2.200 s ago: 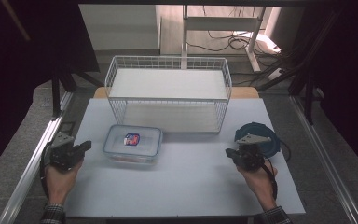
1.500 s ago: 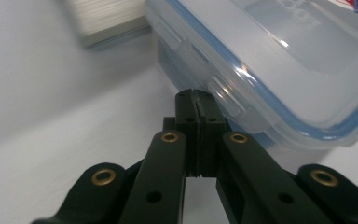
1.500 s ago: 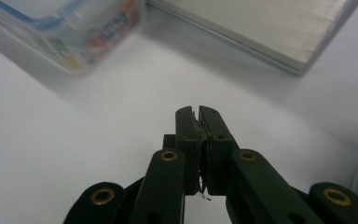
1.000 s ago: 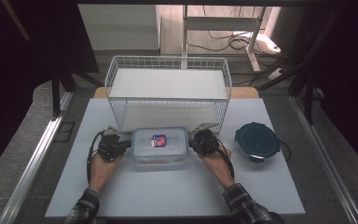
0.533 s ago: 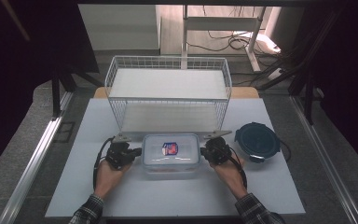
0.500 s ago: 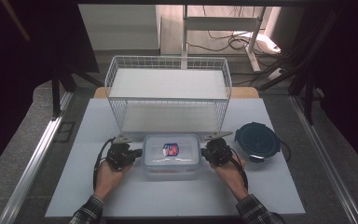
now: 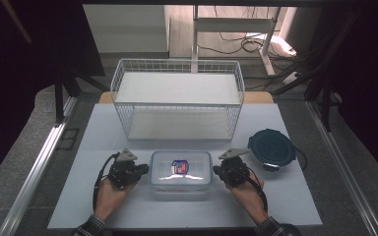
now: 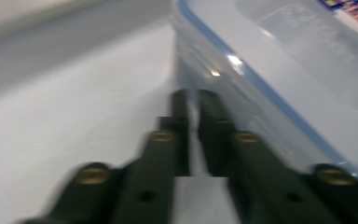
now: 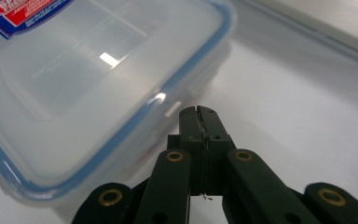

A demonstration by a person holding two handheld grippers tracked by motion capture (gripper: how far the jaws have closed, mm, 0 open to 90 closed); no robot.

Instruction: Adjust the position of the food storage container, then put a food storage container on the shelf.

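A clear plastic box (image 7: 180,172) with a blue-sealed lid and a red-and-blue label lies near the front middle of the white table (image 7: 295,196). My left gripper (image 7: 144,170) sits at the box's left end with its jaws shut, tips against the side wall. In the left gripper view, which is blurred, the left gripper (image 8: 193,95) points along the box (image 8: 284,70). My right gripper (image 7: 217,172) is at the box's right end, also shut. The right gripper view shows the right gripper (image 9: 198,111) touching the box (image 9: 74,84) just below the lid rim.
A white wire basket (image 7: 177,104) stands behind the box at mid-table. A dark round lidded container (image 7: 270,147) rests to the right of my right gripper. Metal rails run along both table sides.
Both grippers came in from the table's sides to the ends of the box. The box has shifted right to the centre and then nearer to the front edge.
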